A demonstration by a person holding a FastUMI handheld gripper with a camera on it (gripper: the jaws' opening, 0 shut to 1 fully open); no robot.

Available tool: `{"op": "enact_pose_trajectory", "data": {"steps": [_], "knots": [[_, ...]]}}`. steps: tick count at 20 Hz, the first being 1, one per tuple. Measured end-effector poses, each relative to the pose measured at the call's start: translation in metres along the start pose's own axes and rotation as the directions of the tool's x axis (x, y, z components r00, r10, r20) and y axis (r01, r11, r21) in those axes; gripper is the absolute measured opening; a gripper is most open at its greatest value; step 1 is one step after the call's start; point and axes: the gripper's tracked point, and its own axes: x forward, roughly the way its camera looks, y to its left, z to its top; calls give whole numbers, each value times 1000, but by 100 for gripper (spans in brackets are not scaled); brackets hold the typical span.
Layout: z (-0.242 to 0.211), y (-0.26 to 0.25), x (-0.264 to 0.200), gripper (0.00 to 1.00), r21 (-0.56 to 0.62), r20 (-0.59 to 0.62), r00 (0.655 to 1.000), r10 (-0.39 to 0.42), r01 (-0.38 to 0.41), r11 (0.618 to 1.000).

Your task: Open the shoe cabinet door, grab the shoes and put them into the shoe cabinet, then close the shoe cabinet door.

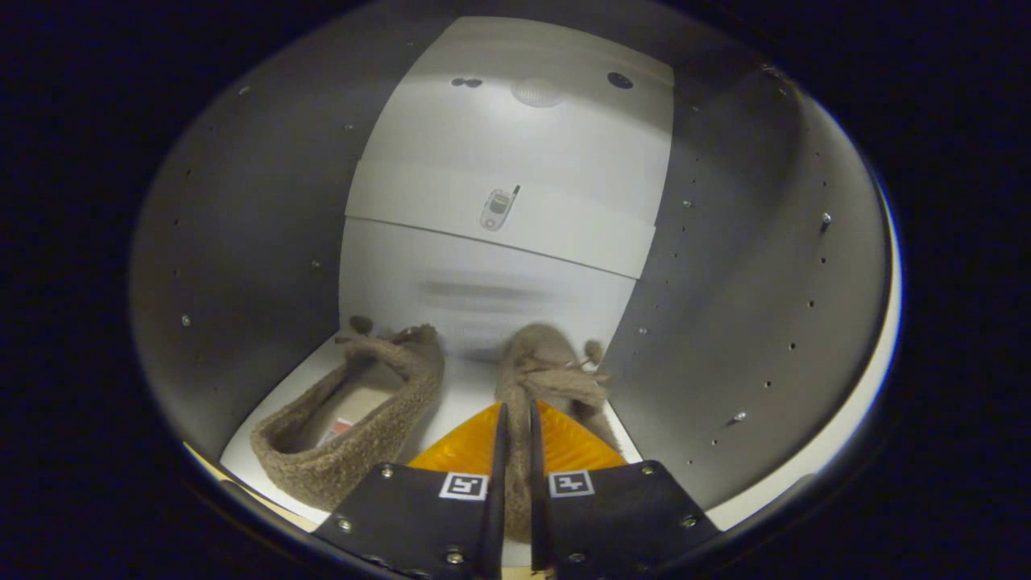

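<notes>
Right shoe (541,366): fuzzy tan slipper with a small cord bow and pompom on its top, toe pointing away. It lies straight ahead of the gripper (515,419), and its heel edge runs back between the two fingers. The fingers stand nearly closed, a narrow slot left between them, and a strip of the slipper's fleece shows in that slot; both fingers appear to pinch the heel wall. Whether the sole rests on the shelf or hangs just above it, cannot tell.

Left shoe (354,419): matching slipper, left of the fingers and just ahead, lying on the shelf floor (463,403), opening up, a pale insole with a small tag visible inside. It sits just beside the held one, a strip of white shelf between them.

Surroundings: both slippers are inside the shoe cabinet (242,266). Grey side walls with rows of small holes and studs stand to either side. Back panel (515,145) beyond the shoes is white, with a horizontal band across it carrying a small printed mark. Nothing stands between the fingers and the back panel but the shoes.
</notes>
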Motion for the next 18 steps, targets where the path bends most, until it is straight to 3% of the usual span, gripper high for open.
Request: {"op": "enact_pose_trajectory", "data": {"steps": [3,9,18], "knots": [[2,-2,-7,8,-1,2,1000,-10,10,1000],[19,-3,-47,9,18,51,998,-27,26,999],[28,-13,-168,9,96,111,991,-75,64,993]]}}
